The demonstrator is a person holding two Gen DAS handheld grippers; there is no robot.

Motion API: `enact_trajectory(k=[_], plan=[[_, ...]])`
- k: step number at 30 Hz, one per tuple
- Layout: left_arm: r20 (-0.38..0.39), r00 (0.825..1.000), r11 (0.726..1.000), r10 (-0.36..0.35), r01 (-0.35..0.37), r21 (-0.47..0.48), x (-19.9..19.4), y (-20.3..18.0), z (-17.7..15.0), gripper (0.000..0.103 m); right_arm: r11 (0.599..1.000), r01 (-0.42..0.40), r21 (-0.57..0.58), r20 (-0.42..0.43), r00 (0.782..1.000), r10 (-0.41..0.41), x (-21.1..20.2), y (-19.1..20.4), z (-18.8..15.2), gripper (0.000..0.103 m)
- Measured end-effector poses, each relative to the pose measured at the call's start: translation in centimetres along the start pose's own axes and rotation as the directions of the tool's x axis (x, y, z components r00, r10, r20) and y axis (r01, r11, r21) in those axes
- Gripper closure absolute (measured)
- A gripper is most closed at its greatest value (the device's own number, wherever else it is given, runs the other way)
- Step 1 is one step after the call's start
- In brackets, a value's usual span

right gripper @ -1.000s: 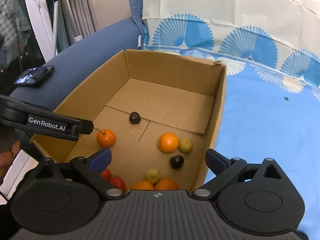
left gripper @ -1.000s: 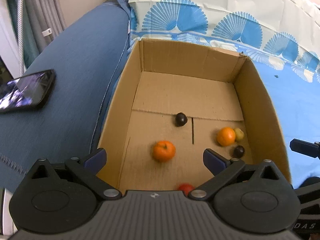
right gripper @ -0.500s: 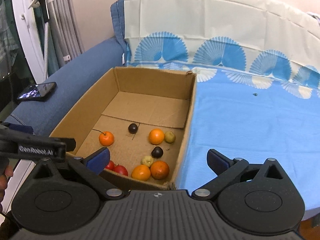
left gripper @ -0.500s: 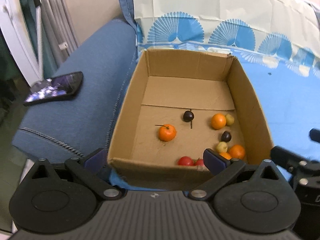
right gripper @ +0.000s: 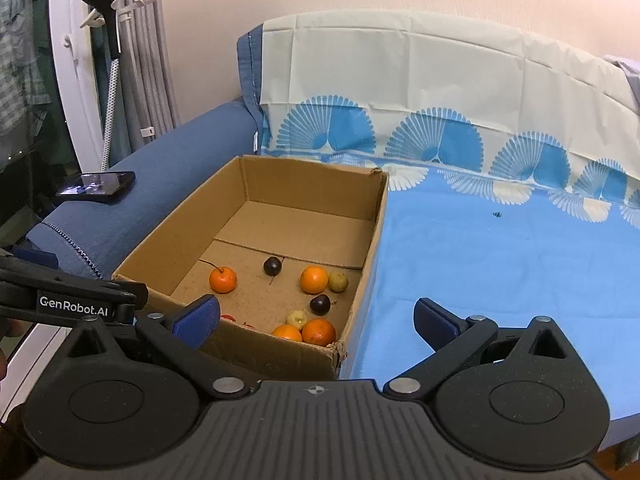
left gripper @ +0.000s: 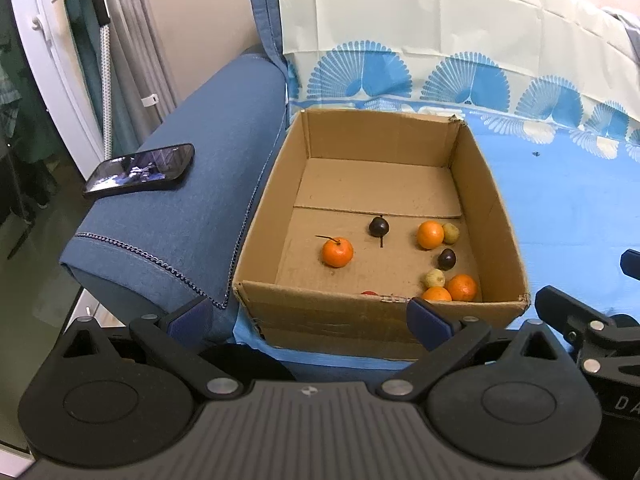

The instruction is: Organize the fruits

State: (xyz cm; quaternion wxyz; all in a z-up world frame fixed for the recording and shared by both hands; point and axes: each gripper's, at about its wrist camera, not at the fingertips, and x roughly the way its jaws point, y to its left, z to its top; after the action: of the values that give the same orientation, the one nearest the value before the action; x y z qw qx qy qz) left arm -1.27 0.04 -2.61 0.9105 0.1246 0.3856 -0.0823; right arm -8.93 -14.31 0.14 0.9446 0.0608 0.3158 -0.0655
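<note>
1. Both jaws stand wide apart and hold nothing: in the left wrist view, the left gripper (left gripper: pixel 308 316) hangs short of the cardboard box (left gripper: pixel 496 200), its blue fingertips (left gripper: pixel 426 318) level with the near wall and touching neither card nor fruit.
2. Same view: the fruits lie forward of and below the jaws, on the box floor. A stemmed orange (left gripper: pixel 337 252) sits alone left of centre, a dark plum (left gripper: pixel 378 227) just beyond it; another orange (left gripper: pixel 430 235) touches a yellow-green fruit (left gripper: pixel 451 233) to the right. More fruit crowds the near right corner, and a red one barely shows over the near wall.
3. Same view: a phone (left gripper: pixel 140 170) rests on the blue sofa arm (left gripper: pixel 192 216) left of the box.
4. Right wrist view: the right gripper (right gripper: pixel 316 320), likewise spread and empty, hovers over the box's near right corner and the blue sheet (right gripper: pixel 500 264). The two oranges in that corner (right gripper: pixel 319 331) lie just ahead of its left finger.
5. Judged from both views, the right gripper is nearer the corner cluster and the left nearer the lone stemmed orange; being round, the fruits offer no long axis, so either reach would go forward and down over the near wall.
</note>
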Motion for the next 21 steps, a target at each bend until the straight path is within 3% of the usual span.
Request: enact_trajectory(k=[21], plan=[[-0.059, 0.998, 0.999, 0.003, -0.005, -0.041, 0.67, 0.43, -0.55, 0.0, 1.0, 0.0, -0.03, 0.018, 1.0, 0.0, -0.73, 0.74, -0.06, 0.001]])
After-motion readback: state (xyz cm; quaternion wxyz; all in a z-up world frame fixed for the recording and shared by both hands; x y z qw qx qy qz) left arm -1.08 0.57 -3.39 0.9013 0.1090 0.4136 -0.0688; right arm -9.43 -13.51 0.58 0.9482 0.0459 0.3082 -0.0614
